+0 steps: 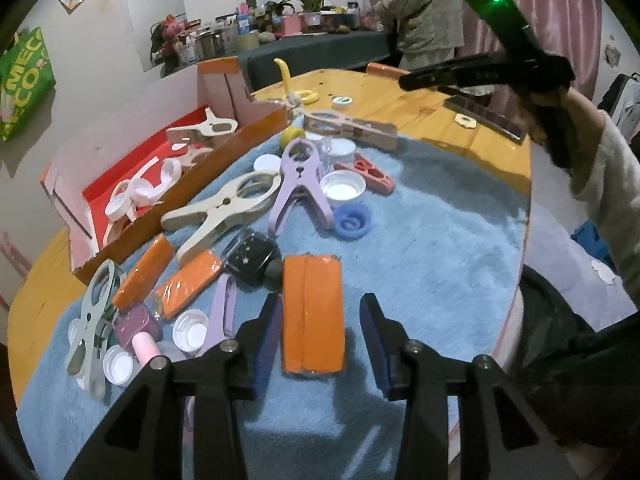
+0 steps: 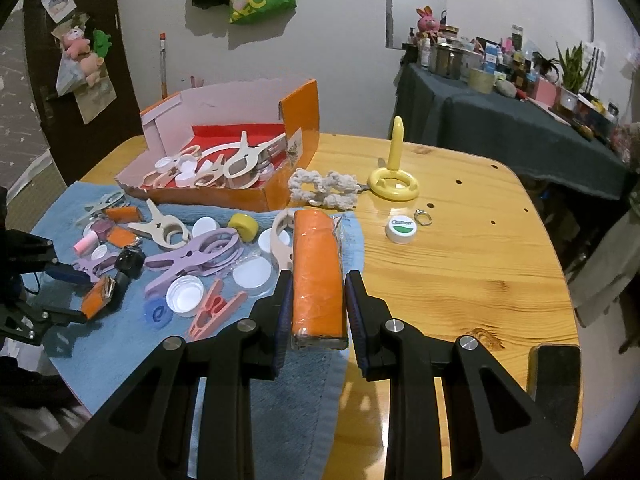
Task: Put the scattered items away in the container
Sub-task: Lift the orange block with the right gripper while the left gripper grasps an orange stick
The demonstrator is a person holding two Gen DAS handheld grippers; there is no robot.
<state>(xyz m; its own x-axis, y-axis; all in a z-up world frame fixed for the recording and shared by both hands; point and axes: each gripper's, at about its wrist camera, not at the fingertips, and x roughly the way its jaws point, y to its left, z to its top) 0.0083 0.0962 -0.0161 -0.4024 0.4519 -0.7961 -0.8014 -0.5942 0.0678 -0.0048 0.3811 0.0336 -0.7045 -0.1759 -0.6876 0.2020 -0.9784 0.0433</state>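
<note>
Several beige plastic clips and white bottle caps (image 2: 188,178) already lie in the orange cardboard box with red lining (image 2: 298,120), but most clutter remains on the blue fleece towel (image 1: 420,240): clips, caps, orange wrapped blocks. Right gripper (image 2: 316,300) is clamped on one orange film-wrapped block (image 2: 318,272) above the towel's edge, short of the box; left gripper (image 1: 318,328) is spread wide around another orange wrapped block (image 1: 312,312) lying on the towel, not yet pinched

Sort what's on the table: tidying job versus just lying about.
Job: orange box; orange block in the right gripper; orange block between the open left gripper's fingers; purple clip; white cap.
Lying about: yellow ring stand; phone.
</note>
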